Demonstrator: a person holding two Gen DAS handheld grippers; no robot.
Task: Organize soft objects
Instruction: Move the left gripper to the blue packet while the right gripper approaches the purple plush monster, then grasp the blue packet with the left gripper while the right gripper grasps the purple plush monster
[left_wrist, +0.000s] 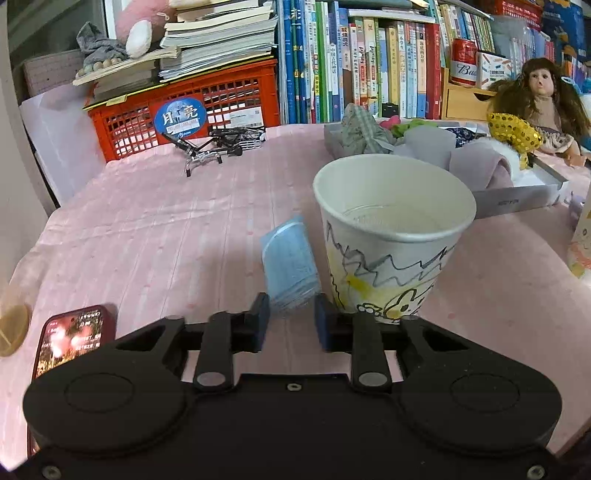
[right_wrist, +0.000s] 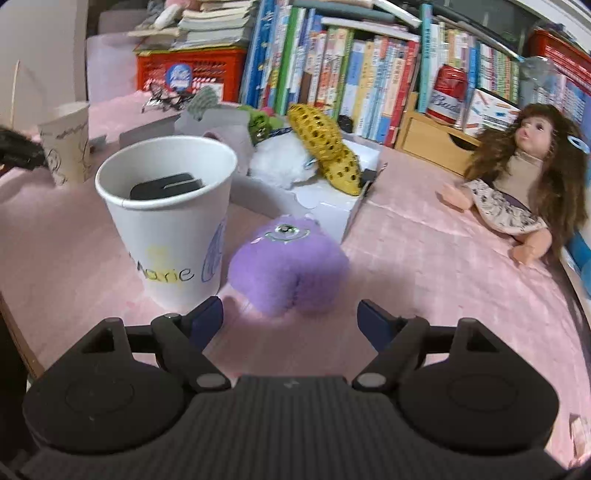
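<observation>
Nearest the left wrist camera, the left gripper (left_wrist: 291, 317) is seen with its jaws drawn close around the lower edge of a folded blue face mask (left_wrist: 290, 266). The mask stands up between the blue pads, and it is judged to be pinched, though actual contact cannot be confirmed because the view is blurred. A phone (left_wrist: 70, 336) lies on the pink tablecloth (left_wrist: 155, 229) just to the left of the gripper. Just right of the mask stands a decorated paper cup (left_wrist: 391, 236) with nothing visible inside.

In the right wrist view, the right gripper (right_wrist: 290, 321) is held spread wide and grips nothing. A purple plush toy (right_wrist: 288, 266) rests on the cloth just ahead of its jaws and is not touched by either pad. Beside the plush, to the left, stands a second paper cup (right_wrist: 166, 221), lettered in marker, with a dark object inside it.

Farther back, a shallow white box (right_wrist: 332, 210) is seen to hold several soft things already: a yellow sequined item (right_wrist: 328, 151), a white fluffy piece (right_wrist: 277, 162), and grey fabric (left_wrist: 469, 158). A doll (right_wrist: 524, 184) lies on the cloth to the right, well apart from the box. Bookshelves and a red crate (left_wrist: 184, 107) close the scene behind.

The task is judged to be partly done. Several soft items are gathered in the box, while the mask, the purple plush and perhaps the doll remain to be placed.
</observation>
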